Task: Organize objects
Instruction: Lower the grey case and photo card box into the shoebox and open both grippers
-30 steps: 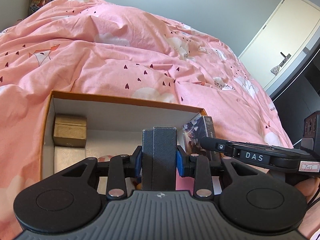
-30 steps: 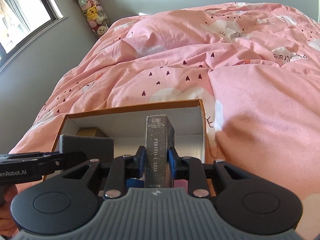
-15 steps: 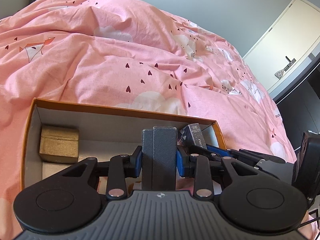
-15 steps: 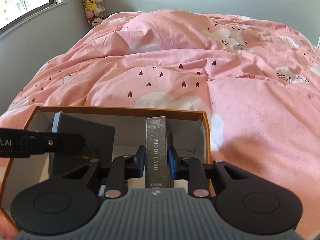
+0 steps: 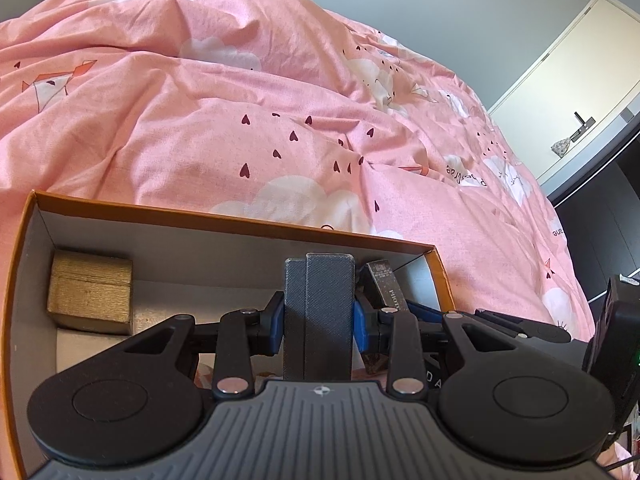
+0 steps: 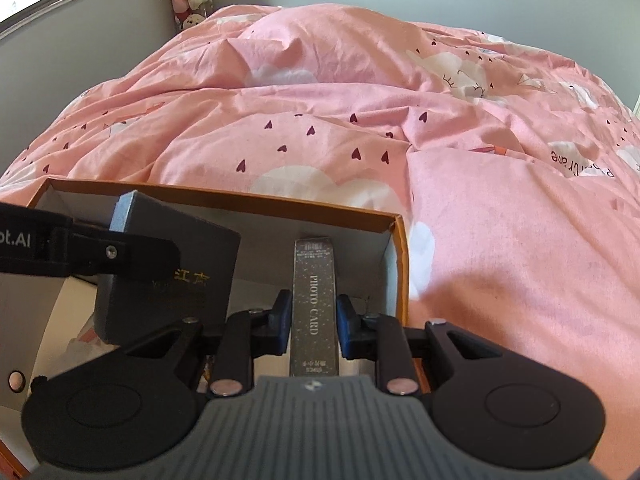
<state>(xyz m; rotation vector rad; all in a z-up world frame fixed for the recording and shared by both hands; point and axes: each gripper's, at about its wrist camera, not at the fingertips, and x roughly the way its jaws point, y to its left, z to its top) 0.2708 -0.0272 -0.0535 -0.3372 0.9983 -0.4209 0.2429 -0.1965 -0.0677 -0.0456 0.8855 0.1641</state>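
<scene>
Lowering two boxes into the orange-rimmed carton (image 5: 224,222) at once is the step in hand, judging by how both sit over its open top. Left tongs (image 5: 319,320) are clamped on a dark grey textured box (image 5: 319,308), held upright w/ blue pads on both flanks. Right tongs (image 6: 310,320) are clamped on a slim glittery box marked PHOTO CARD (image 6: 314,304), also upright.

In the left wrist view the grey box hangs at abt 6 o'clock of the carton's mouth, the photo card box (image 5: 384,288) just beside it at 3 o'clock, and a tan woven box (image 5: 90,292) already rests in the corner at 9 o'clock. The carton lies on the pink duvet (image 5: 280,100), a soft base, so it may tip if pushed.

To do it well: bring each box straight down, keep them parallel so they don't knock. Seat the photo card box against the right wall and the grey box next to it, leaving the tan box undisturbed. Release only once each bottoms out; whether either touches the floor yet can't be told.
</scene>
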